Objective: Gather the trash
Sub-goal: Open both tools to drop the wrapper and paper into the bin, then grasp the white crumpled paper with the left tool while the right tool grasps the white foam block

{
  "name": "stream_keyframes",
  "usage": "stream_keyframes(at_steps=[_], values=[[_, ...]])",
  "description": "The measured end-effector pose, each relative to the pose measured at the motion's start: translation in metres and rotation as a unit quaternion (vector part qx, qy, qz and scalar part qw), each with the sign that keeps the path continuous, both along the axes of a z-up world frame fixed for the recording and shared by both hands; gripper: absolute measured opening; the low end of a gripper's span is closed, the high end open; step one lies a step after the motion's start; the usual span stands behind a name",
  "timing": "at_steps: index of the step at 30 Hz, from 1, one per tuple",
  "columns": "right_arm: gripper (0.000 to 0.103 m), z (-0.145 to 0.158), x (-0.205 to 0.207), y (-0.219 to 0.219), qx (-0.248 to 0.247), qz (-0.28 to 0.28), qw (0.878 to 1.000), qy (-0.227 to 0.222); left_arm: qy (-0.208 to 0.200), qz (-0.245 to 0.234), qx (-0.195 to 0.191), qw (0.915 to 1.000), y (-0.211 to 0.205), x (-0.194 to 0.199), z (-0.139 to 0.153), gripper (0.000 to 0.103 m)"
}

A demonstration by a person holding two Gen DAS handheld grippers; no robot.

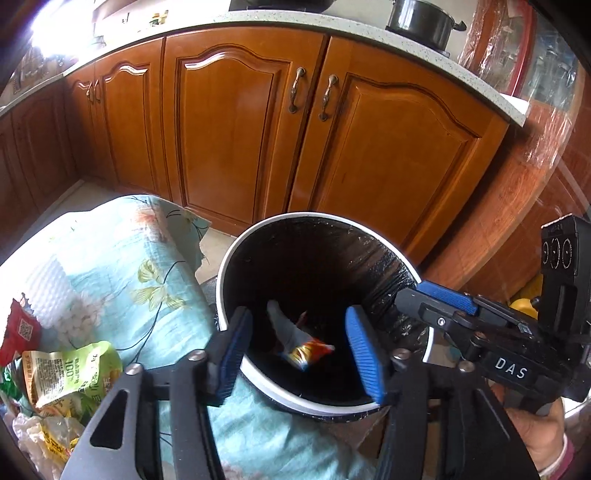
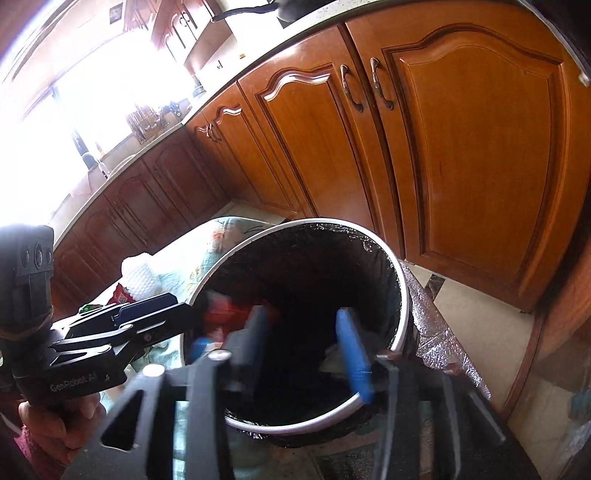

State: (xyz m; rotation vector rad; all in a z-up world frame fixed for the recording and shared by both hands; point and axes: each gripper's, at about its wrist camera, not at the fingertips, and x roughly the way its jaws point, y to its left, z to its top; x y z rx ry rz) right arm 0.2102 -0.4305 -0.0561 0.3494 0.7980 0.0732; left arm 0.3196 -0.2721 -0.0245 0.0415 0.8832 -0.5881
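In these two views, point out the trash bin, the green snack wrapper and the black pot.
trash bin [image 1: 226, 273]: left wrist view, white rim.
green snack wrapper [image 1: 70, 373]: left wrist view, printed front.
black pot [image 1: 421, 22]: left wrist view, side wall.

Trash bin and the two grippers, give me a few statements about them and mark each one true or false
1. The trash bin is lined with a black bag. True.
2. The left gripper is clamped on a wrapper. False: its jaws stand apart over the bin, and the colourful wrapper lies loose inside.
3. The right gripper is open above the bin's mouth. True.
4. All the trash is already in the bin. False: a green packet and a red wrapper lie on the floral cloth.
5. The bin stands before white metal drawers. False: wooden cabinet doors.
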Motion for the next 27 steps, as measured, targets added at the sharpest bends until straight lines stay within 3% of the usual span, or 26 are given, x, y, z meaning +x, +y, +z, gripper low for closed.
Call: stream_keyframes(at_steps=[2,7,12,18,27], values=[[0.054,0.003,-0.004,-0.001,0.001,-0.004,1.000,-0.006,-0.004,0.004,-0.007,1.0000,0.006,-0.004,0.004,0.063],[0.077,0.008,-0.018,0.003,0.015,-0.009,1.000,-0.024,-0.013,0.018,-0.036,0.9991,0.032,-0.029,0.013,0.071],[0.094,0.016,-0.038,0.024,0.034,-0.007,0.998,-0.049,-0.029,0.046,-0.055,0.9970,0.067,-0.062,0.018,0.071],[0.097,0.022,-0.058,0.062,0.047,0.021,0.997,-0.063,-0.058,0.096,-0.051,0.9924,0.117,-0.109,0.019,0.074],[0.097,0.014,-0.067,0.116,0.064,0.067,0.995,-0.046,-0.053,0.164,-0.050,0.9837,0.190,-0.150,0.017,0.074]])
